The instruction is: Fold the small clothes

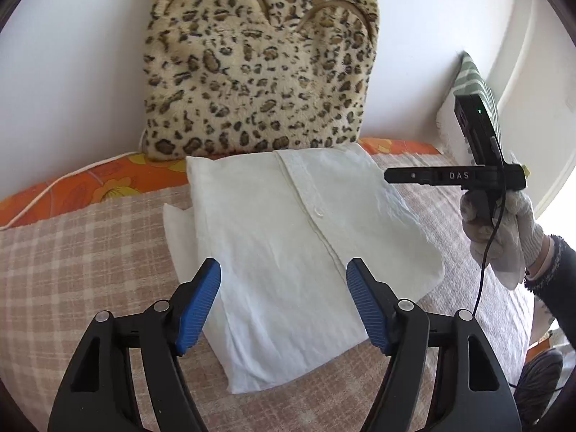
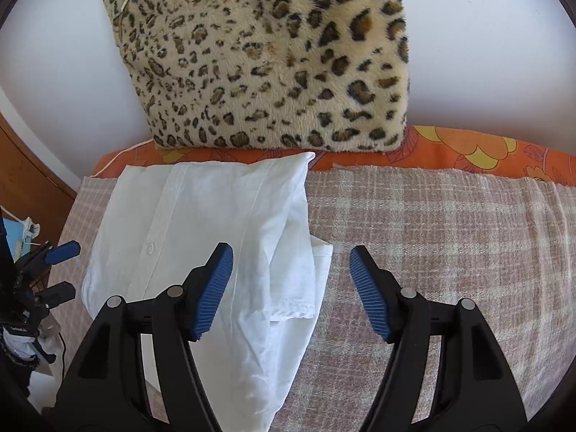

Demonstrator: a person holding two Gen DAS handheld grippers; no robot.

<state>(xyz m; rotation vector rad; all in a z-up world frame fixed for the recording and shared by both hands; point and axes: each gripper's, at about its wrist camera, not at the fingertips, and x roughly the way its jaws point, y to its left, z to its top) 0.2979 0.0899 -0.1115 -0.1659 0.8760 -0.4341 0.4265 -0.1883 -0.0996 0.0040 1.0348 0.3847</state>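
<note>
A white button-up shirt (image 1: 302,252) lies folded into a rough rectangle on the plaid bed cover (image 1: 72,270); its button placket runs down the middle. My left gripper (image 1: 283,306) is open and empty, hovering just above the shirt's near edge. In the right wrist view the shirt (image 2: 201,237) lies left of centre, a folded sleeve edge sticking out at its right side. My right gripper (image 2: 291,291) is open and empty, over the shirt's right edge and the plaid cover (image 2: 450,252). The right gripper's body and the gloved hand (image 1: 496,230) show at the right of the left wrist view.
A leopard-print cushion (image 1: 259,64) leans on the white wall behind the shirt, on an orange floral sheet (image 1: 108,180). A green striped cushion (image 1: 475,82) stands far right. A white cord (image 1: 72,176) crosses the sheet. The left gripper (image 2: 57,270) shows at the left bed edge.
</note>
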